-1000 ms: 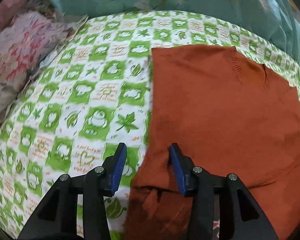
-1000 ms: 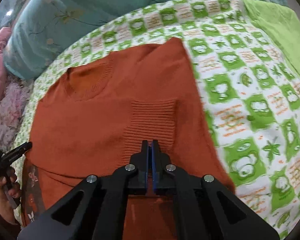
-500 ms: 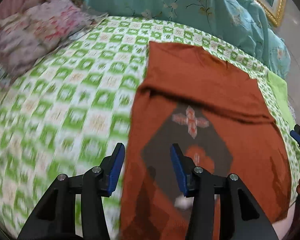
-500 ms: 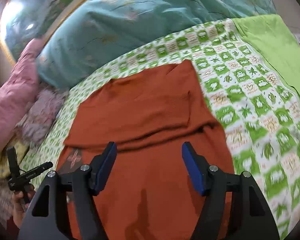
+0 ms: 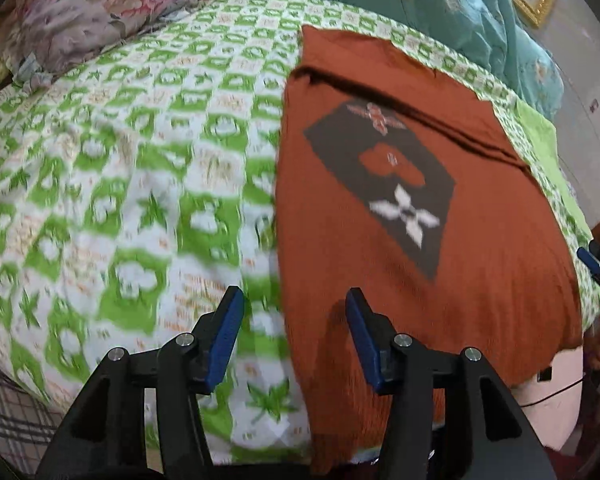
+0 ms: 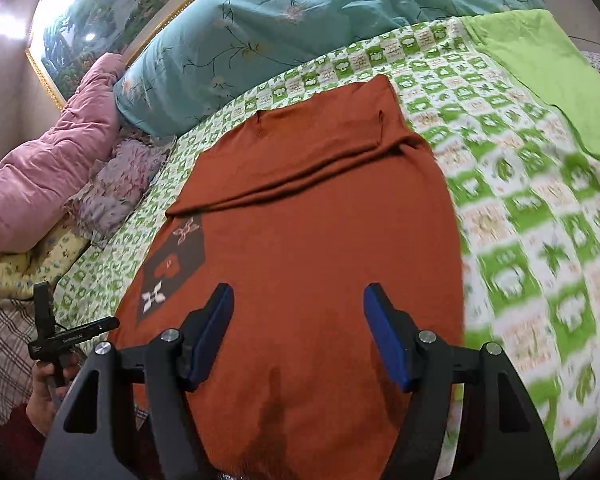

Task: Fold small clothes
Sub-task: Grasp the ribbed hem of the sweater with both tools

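Both tongs empty above a rust sweater on the bed

The left tongs (image 5: 292, 334) have just been opening, nothing between them, over the sweater (image 5: 440, 280) edge. The right tongs (image 6: 298, 332) gape wide over its middle, empty. Ahead of both, the sweater lies on the green checked sheet (image 6: 520, 240), its far part folded over; beyond, a teal quilt (image 6: 300, 20).
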The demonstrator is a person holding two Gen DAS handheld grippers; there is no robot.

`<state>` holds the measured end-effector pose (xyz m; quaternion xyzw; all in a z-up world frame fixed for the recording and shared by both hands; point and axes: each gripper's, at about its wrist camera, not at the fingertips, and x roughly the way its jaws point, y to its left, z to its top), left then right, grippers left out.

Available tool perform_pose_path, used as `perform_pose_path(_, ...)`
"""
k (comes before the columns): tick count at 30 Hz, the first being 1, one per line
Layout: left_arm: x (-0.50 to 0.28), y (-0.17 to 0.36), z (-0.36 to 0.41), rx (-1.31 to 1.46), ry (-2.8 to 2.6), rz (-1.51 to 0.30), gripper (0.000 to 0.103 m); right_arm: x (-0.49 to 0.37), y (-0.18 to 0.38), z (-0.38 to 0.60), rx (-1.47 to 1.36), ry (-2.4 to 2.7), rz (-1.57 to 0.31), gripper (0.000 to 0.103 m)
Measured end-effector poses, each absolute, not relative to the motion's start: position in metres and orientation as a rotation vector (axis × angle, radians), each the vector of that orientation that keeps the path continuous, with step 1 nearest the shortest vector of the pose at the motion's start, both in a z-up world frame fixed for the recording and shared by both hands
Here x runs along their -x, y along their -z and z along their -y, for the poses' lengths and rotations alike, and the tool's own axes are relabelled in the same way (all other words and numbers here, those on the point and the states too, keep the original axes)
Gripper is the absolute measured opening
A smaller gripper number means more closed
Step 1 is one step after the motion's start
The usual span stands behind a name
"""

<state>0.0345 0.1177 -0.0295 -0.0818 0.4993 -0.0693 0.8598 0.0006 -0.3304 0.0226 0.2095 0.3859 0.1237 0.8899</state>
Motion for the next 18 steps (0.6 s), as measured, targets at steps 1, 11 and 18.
perform_pose_path(1, -0.030, 0.031, -0.116, 0.168, 0.154, -1.047, 0.052, 0.007, -0.022, 0.333, -0.435, -0.244, -0.802, 0.068)
perform_pose_path(11, -0.014, 0.034, -0.115, 0.282, 0.266, -1.037, 0.042, 0.054, -0.015, 0.367, -0.447, -0.131, -0.818, 0.068)
perform_pose_path(18, -0.007, 0.036, -0.113, 0.267, 0.312, -1.039, 0.035, 0.074, 0.003, 0.377, -0.479, -0.169, -0.884, 0.068)
